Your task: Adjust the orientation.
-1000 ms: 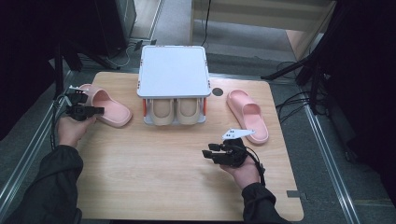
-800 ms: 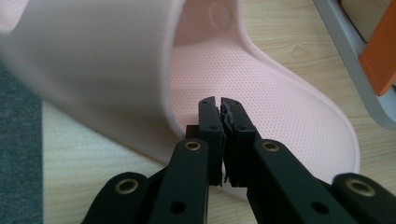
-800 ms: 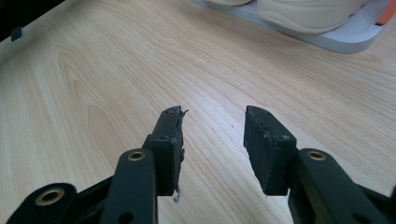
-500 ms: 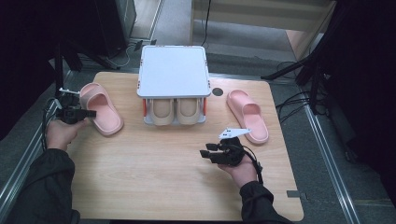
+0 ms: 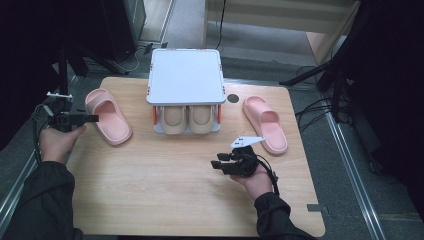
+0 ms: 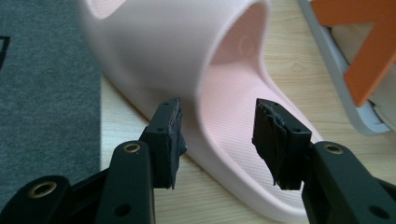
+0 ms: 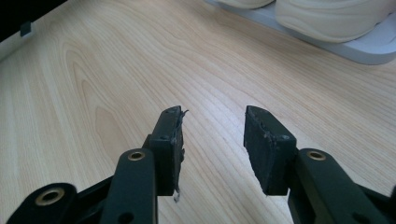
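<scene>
Left gripper (image 6: 219,135), jaws just opened and straddling the pink slipper's (image 6: 187,70) rim without pressing, should back off straight; right gripper (image 7: 212,144) waits spread.

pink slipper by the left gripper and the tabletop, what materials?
Pink slipper: looks like one-piece moulded foam or soft rubber, matte; thick seamless strap, fine ribbed footbed. Which of the two is unclear.
Tabletop: pale wood grain with a low sheen, likely laminate or veneer; solid wood can't be ruled out.

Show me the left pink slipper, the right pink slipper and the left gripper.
left pink slipper (image 5: 107,116), high view, on its strap.
right pink slipper (image 5: 265,123), high view, on its strap.
left gripper (image 6: 218,135), left gripper view, between its open jaws.
</scene>
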`<state>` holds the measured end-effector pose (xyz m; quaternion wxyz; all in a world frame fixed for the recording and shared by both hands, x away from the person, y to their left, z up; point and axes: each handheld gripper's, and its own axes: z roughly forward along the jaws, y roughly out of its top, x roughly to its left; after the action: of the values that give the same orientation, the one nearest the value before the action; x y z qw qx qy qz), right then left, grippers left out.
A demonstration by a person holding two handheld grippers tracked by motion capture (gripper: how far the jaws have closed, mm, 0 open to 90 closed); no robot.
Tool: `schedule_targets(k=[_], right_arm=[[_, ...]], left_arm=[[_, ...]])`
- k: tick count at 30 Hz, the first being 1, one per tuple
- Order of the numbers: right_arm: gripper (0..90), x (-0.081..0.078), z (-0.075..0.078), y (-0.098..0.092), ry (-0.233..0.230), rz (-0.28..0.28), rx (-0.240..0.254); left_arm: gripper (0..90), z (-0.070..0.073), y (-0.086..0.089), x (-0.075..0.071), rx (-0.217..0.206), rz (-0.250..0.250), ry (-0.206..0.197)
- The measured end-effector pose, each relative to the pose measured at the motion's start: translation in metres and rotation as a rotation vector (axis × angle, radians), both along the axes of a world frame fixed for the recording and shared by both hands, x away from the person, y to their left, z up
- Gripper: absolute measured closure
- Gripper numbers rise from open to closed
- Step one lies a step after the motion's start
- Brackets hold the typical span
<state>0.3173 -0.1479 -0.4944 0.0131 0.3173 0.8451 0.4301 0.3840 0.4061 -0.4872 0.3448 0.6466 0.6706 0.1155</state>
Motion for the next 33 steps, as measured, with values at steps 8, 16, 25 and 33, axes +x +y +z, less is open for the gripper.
schedule_targets(k=[8, 16, 25, 33], right_arm=[[57.9, -0.002, -0.002, -0.001, 0.008, -0.010, -0.015], [57.7, -0.006, -0.004, -0.008, 0.010, -0.031, -0.020], [57.7, -0.010, -0.001, -0.014, -0.035, -0.082, -0.020], [57.6, -0.010, -0.002, -0.017, -0.028, -0.090, -0.021]], left_arm=[[47.9, -0.008, 0.005, 0.013, -0.001, 0.028, 0.007], [46.0, -0.015, 0.006, 0.024, 0.027, 0.065, 0.012], [50.5, -0.021, 0.003, 0.030, 0.078, 0.080, 0.027], [72.9, -0.017, -0.001, 0.028, 0.152, 0.077, 0.013]])
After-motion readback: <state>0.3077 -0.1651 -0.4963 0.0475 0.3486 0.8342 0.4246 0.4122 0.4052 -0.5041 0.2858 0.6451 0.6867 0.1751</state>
